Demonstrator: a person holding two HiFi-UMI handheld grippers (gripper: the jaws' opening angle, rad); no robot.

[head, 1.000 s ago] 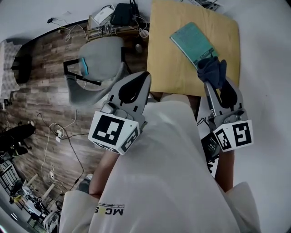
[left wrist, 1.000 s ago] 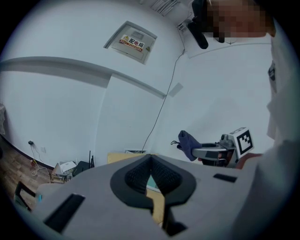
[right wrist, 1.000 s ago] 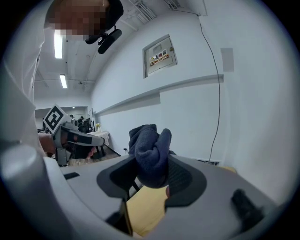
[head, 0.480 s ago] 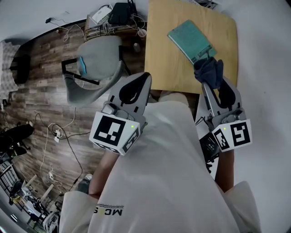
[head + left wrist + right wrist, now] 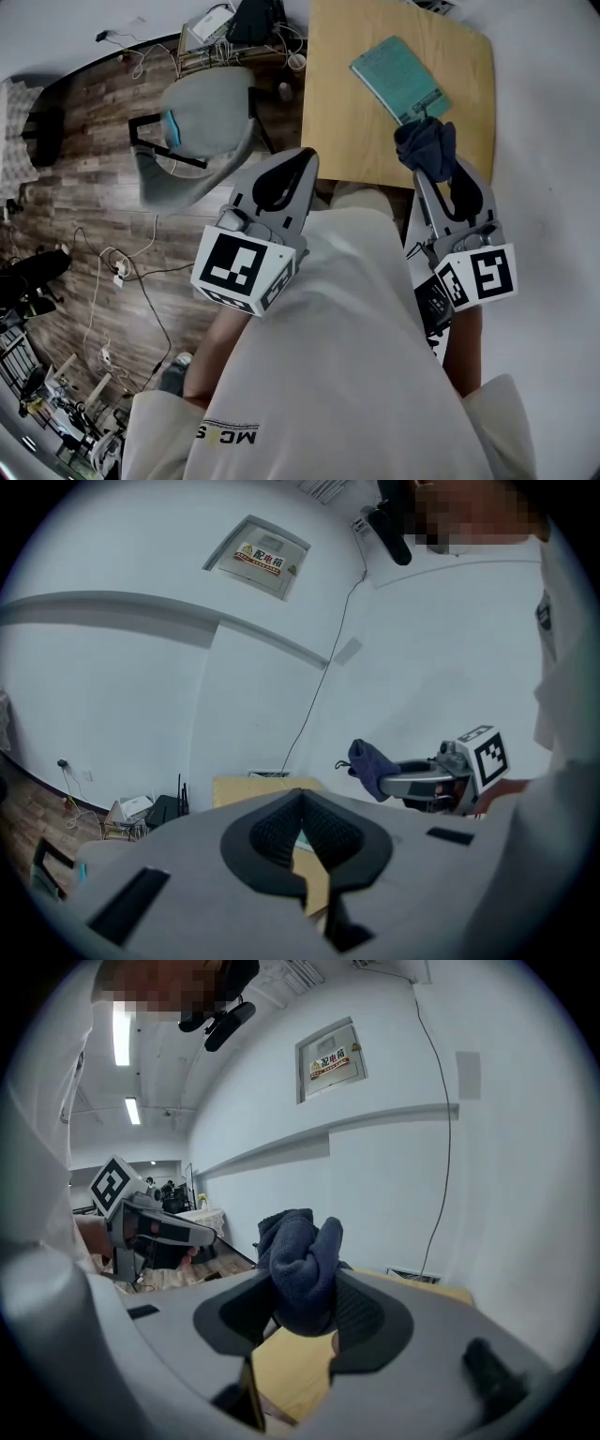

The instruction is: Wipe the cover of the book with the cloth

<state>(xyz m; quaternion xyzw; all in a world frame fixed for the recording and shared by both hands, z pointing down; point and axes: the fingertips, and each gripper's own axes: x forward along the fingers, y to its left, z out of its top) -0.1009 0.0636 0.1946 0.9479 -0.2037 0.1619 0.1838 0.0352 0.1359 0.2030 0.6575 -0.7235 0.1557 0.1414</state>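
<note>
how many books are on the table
1. The teal book lies on the wooden table, in its far right part, just beyond the dark blue cloth clamped in the right gripper. No other book shows.

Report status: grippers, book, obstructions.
Left hand-held gripper shut, empty. Right hand-held gripper shut on dark blue cloth. Teal book lies on tan wooden table, nothing blocking.

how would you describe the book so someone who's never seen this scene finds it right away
Start at the light wooden table in the head view's upper right. The book lies flat and askew on it, just beyond the dark blue cloth bunched in the right tool. It is the only flat teal rectangle there.
</note>
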